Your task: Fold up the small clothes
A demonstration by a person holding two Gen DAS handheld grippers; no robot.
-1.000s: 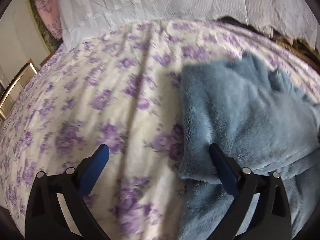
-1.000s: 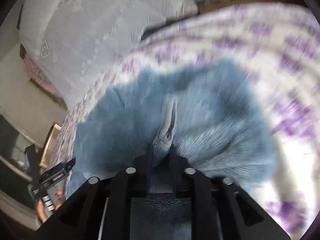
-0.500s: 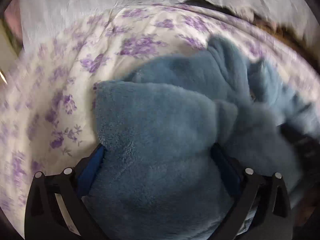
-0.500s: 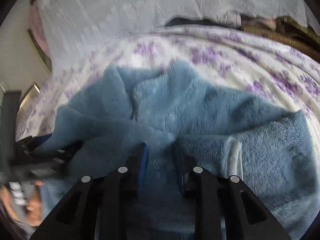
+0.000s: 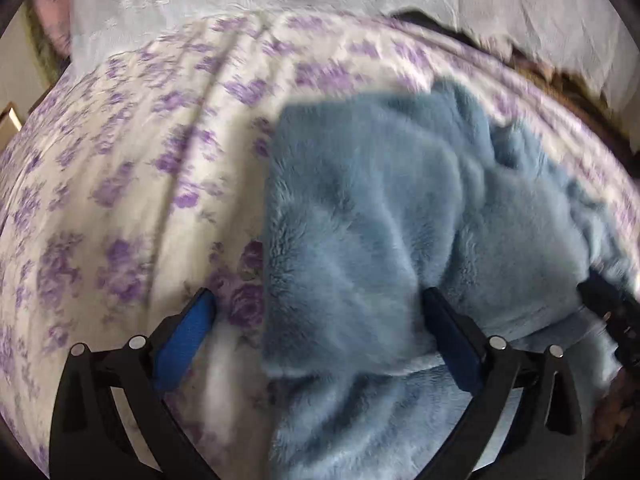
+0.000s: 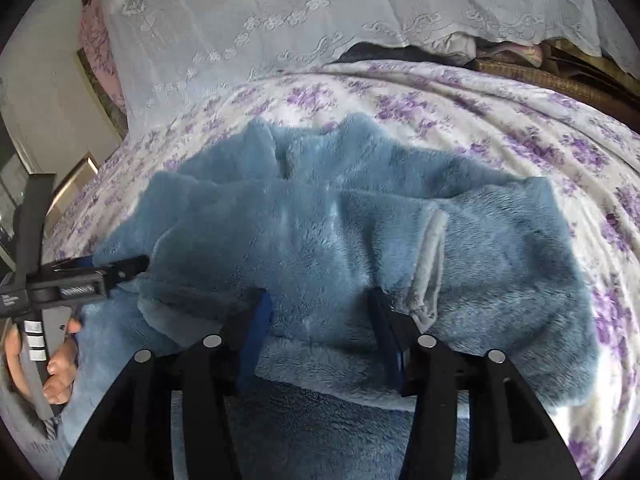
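Note:
A fluffy blue fleece garment [image 5: 380, 220] lies folded over on the bed [image 5: 120, 200], which has a floral cover. My left gripper [image 5: 316, 308] is open wide, just over the garment's left edge; its right finger [image 5: 448, 332] rests against the fleece and its left finger is over the bedcover. In the right wrist view the garment [image 6: 340, 232] fills the middle. My right gripper [image 6: 320, 316] is opening, a thick fold of fleece lying loose between its jaws. The left gripper [image 6: 100, 274] shows at the left edge, held by a hand [image 6: 56, 364].
The purple-flowered bedcover [image 6: 480, 112] spreads around the garment, with bare cover to the left and right. A white embroidered cloth [image 6: 280, 20] hangs behind the bed. Dark and woven items [image 6: 540, 76] sit at the back right. A wall and a framed edge [image 6: 80, 168] are at far left.
My right gripper was shut on a raised pinch of fleece; its jaws have spread and the garment now lies flat. My left gripper swung over the fleece and back to its left edge.

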